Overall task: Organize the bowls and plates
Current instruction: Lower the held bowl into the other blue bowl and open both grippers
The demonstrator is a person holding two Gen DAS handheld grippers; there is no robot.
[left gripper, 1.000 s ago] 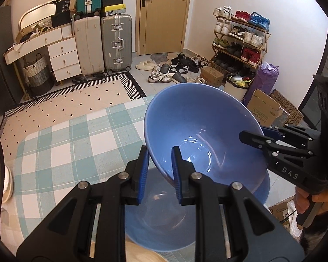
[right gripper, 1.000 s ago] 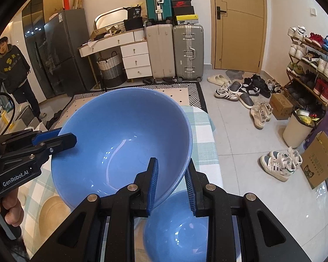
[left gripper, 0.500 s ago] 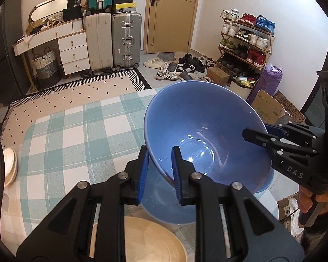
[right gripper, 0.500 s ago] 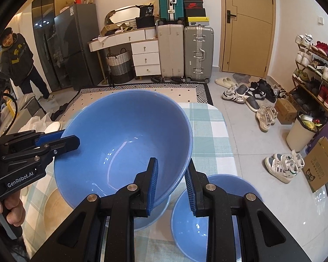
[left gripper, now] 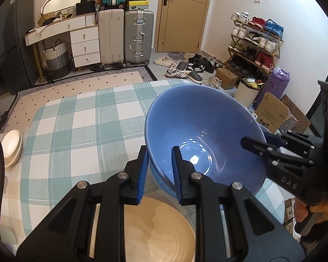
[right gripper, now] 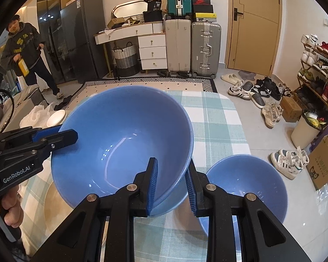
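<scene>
- The large blue bowl (left gripper: 205, 139) hangs tilted above the counter (left gripper: 76, 126), which wears a green and white checked cloth, and both claws carry it by opposite sides of its rim.
- The left claw (left gripper: 158, 172) is pinching the bowl's near rim, one pad inside the wall and one outside.
- The right claw (right gripper: 171, 183) is pinching the rim on the other side in the same way, one blue pad in the bowl and one against its outer wall.
- In the right wrist view a second blue bowl (right gripper: 172, 203) shows just under the held one, only its rim and lower wall visible; I cannot tell whether the two touch.
- A smaller blue bowl (right gripper: 247, 187) stands on the counter to the right of them, close to the counter's edge.
- A round wooden plate (left gripper: 159, 229) lies on the counter below the left claw.
- White dishes (left gripper: 11, 146) are stacked at the far left edge of the counter.
- A person (right gripper: 26, 52) stands in the background by the dark fridge (right gripper: 81, 37).
</scene>
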